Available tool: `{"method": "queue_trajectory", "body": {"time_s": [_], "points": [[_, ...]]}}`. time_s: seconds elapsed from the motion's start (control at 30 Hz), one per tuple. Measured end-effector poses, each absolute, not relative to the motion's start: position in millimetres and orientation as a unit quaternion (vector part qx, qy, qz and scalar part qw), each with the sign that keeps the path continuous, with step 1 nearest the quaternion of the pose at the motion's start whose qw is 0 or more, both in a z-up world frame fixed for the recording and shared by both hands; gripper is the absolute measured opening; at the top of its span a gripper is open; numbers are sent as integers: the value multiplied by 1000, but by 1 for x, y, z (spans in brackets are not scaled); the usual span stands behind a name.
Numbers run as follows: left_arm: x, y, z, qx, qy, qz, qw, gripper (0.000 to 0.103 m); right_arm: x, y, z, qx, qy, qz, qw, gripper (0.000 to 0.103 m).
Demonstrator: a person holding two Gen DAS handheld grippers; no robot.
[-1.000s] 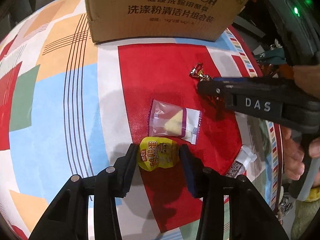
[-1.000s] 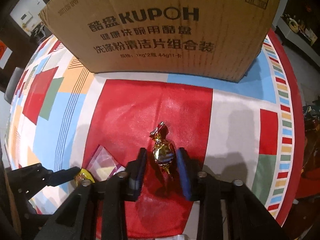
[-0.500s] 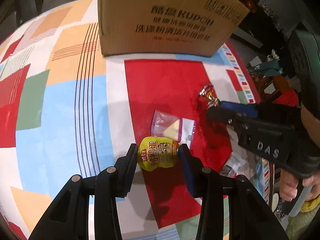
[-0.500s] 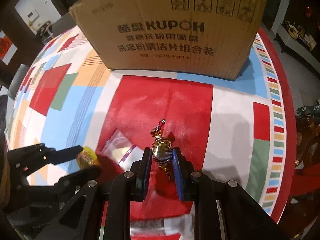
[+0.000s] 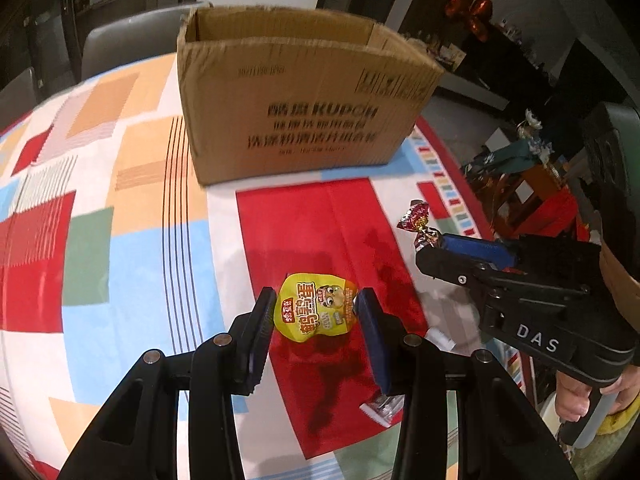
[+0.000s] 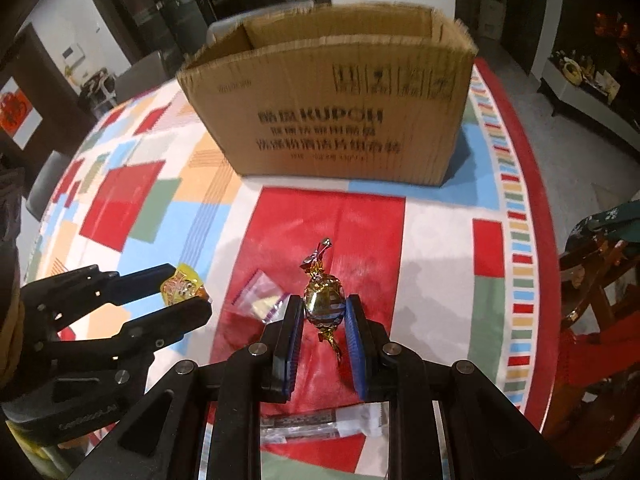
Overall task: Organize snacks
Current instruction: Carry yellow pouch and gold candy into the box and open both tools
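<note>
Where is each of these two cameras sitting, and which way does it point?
Left wrist: on the left gripper, looking down along its fingers at the yellow snack pouch they clamp; a hand shows at right.
Right wrist: on the right gripper, looking down at the gold candy it grips.
Shared: the cardboard box, the patchwork tablecloth, each other's gripper.

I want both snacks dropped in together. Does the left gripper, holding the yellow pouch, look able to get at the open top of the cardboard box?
Probably yes. The left gripper holds the yellow pouch clear of the tablecloth, and nothing stands before the cardboard box, whose top is open.
</note>
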State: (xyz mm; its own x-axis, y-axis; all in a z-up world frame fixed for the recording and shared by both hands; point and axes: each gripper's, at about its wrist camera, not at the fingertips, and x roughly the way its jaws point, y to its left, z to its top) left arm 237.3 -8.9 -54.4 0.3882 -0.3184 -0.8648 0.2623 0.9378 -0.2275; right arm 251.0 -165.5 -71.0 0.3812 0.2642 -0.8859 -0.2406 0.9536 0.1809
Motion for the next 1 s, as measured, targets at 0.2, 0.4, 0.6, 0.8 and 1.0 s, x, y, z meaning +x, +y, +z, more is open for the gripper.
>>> {"method": "queue_trajectory", "body": {"time_s": [0.2, 0.4, 0.6, 0.8, 1.0], "points": [[243, -11, -31, -25, 501, -182, 846, 41, 247, -175, -42, 28, 503, 150, 851, 23], [247, -16, -3, -9, 473, -186, 861, 41, 249, -181, -15, 33, 469, 143, 871, 23], [259, -17, 29, 4, 443, -179, 878, 41, 258, -186, 14, 44, 435, 139, 888, 23], [276, -13, 53, -5, 414, -189, 890, 41, 269, -185, 36, 40, 407, 135, 902, 23], [291, -10, 68, -4, 393, -191, 899, 41, 280, -182, 48, 37, 384, 138, 912, 23]]}}
